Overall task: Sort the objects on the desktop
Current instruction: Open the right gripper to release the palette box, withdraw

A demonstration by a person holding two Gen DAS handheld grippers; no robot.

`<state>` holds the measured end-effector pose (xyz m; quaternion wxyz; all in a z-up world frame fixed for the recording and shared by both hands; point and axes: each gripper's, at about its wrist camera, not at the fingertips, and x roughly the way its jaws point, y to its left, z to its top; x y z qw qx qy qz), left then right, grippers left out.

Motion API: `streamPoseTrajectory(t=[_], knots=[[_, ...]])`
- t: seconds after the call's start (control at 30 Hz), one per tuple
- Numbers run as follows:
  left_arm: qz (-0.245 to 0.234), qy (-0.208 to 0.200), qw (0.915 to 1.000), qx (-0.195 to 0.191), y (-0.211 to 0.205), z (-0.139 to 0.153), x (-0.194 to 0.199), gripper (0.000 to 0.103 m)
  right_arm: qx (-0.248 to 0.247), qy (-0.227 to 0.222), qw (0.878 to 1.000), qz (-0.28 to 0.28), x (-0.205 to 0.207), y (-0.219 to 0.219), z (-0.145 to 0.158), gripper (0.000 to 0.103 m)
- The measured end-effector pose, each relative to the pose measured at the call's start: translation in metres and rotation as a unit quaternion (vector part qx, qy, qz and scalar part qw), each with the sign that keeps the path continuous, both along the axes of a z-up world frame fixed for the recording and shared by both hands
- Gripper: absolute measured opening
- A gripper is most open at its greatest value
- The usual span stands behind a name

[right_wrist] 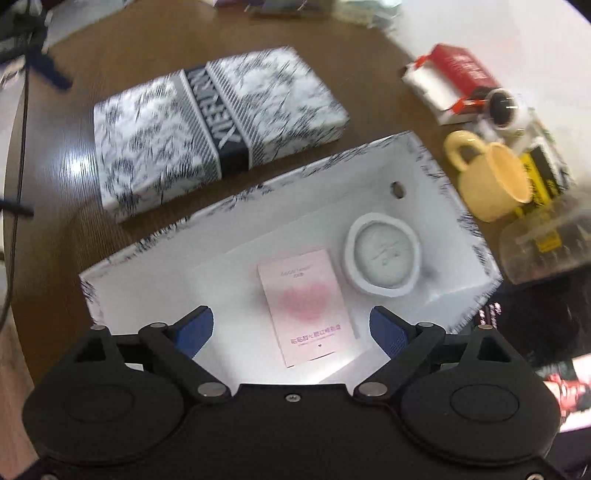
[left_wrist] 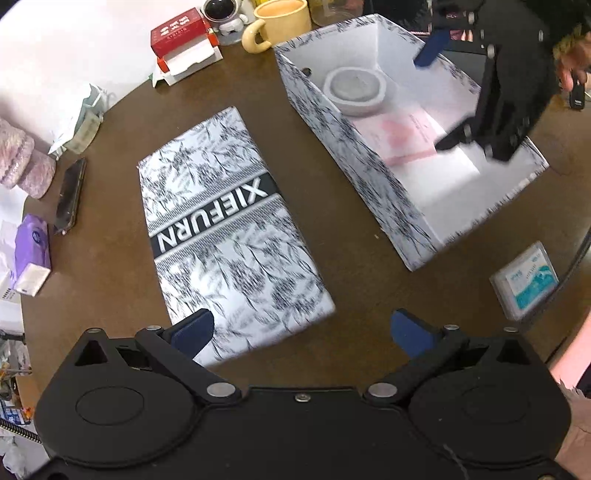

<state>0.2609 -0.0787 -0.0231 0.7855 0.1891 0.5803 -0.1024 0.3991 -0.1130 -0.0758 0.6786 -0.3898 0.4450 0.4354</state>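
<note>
round brown table (left_wrist: 110,295), cluttered rim; white floor (left_wrist: 55,44).

On the tabletop (left_wrist: 332,206) sit one open patterned box (left_wrist: 354,155), one matching lid (left_wrist: 229,229), one yellow mug (left_wrist: 280,22), one red carton (left_wrist: 181,31) and one phone (left_wrist: 70,195). Inside the box lie one pink card (right_wrist: 310,306) and one round white dish (right_wrist: 382,254).

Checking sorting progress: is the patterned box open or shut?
Open. Its lid lies beside the box on the table; a pink card and round dish show inside.
</note>
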Motion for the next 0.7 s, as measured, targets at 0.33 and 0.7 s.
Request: streamPoseTrajectory(t=[0.33,0.7], knots=[[0.002,0.013,0.9998,-0.016,-0.016,-0.011,-0.057,0.103,0.054,-0.017,0.997,-0.053,-0.055,-0.030,0.026,0.094],[0.008,0.013,0.9995,-0.029,-0.031,-0.017,-0.112,0.103,0.074,-0.015,0.993,-0.093,-0.134,-0.064,0.023,0.094]])
